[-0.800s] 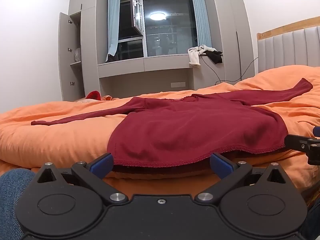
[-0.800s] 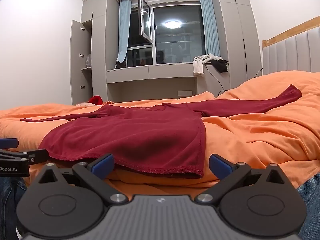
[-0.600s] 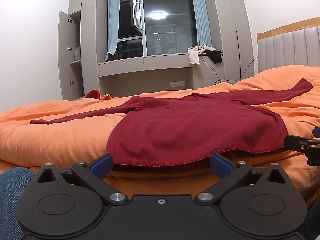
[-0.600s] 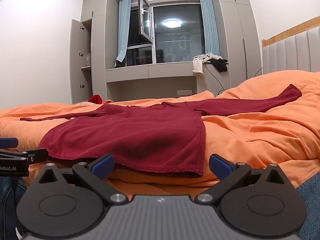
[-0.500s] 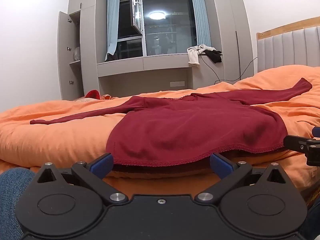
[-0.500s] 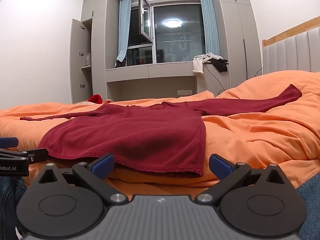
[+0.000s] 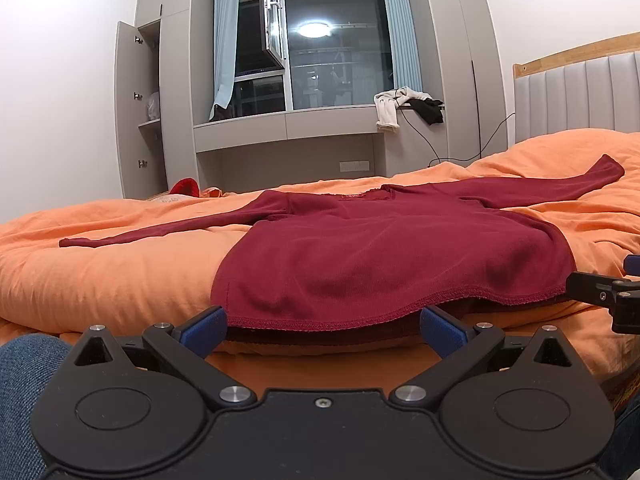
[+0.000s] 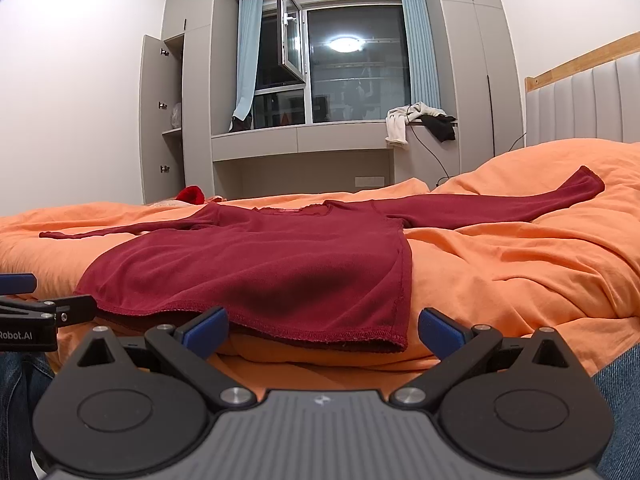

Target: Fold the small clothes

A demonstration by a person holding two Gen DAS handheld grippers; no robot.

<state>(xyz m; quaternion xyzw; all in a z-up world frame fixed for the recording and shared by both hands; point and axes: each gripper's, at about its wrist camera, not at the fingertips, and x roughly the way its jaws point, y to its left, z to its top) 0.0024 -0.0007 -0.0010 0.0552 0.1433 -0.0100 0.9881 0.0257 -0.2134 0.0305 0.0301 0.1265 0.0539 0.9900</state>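
Hem of the dark red long-sleeved knit top [image 7: 384, 256] lies just ahead of both spread, empty tongs, left gripper [image 7: 322, 326] and right gripper [image 8: 322, 326]; each should pinch its own hem corner squarely before lifting.

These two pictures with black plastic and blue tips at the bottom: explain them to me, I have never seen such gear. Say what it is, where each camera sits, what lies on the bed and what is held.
There is no robot here. A person holds a hand-held gripper in each hand, and a wide-angle camera on each one looks forward along its two fingers. One picture is from the left gripper, the other from the right gripper. The blue tips are finger pads. On the orange bedding a dark red long-sleeved top lies flat with both sleeves spread out. Both grippers are wide open, close to its near hem; nothing is held. Each gripper also shows at the edge of the other's picture. The blue denim is probably the person's legs.
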